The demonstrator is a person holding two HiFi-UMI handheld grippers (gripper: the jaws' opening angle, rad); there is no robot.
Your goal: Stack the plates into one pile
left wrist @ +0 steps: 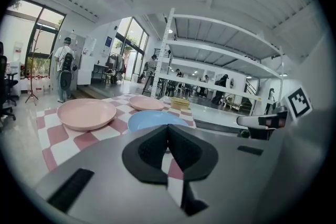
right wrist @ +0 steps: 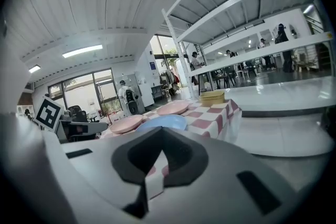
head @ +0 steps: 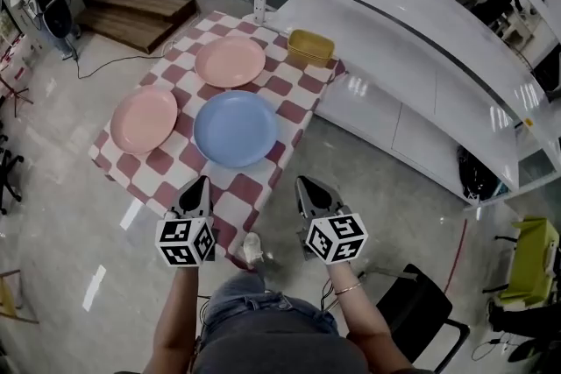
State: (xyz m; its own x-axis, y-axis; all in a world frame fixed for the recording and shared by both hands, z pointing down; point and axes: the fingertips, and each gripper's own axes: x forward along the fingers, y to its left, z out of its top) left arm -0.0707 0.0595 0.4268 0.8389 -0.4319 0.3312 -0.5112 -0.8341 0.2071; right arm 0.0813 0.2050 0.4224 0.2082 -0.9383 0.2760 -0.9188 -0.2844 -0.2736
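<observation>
**Work surface.** A table covered with a red-and-white checked cloth [head: 250,188] carries all task items. The reference item is the round light-blue plastic plate [head: 235,129], which lies flat on the cloth.

**Plates.** There are three plates, none stacked, each lying apart from the others.
- The first round pink plastic plate [head: 145,119] lies flat just left of the light-blue plate.
- The second round pink plastic plate [head: 230,61] lies flat beyond the light-blue plate, on its far side.

**Other item.** A yellow rectangular plastic tray [head: 310,46] sits beyond and to the right of the light-blue plate, at the far right corner of the cloth.

**Left gripper.** The left gripper [left wrist: 168,129] is held on the near side of the light-blue plate, slightly to its left, over the near edge of the cloth. Its two black jaws are closed together with nothing between them. It touches no plate.

**Right gripper.** The right gripper [right wrist: 159,132] is held on the near side of the light-blue plate, to its right, past the cloth's near right edge. Its jaws are likewise pressed together and hold nothing. It touches no plate.

**Surroundings.** A long white shelving unit [head: 421,22] stands to the right of the light-blue plate, off the table.
</observation>
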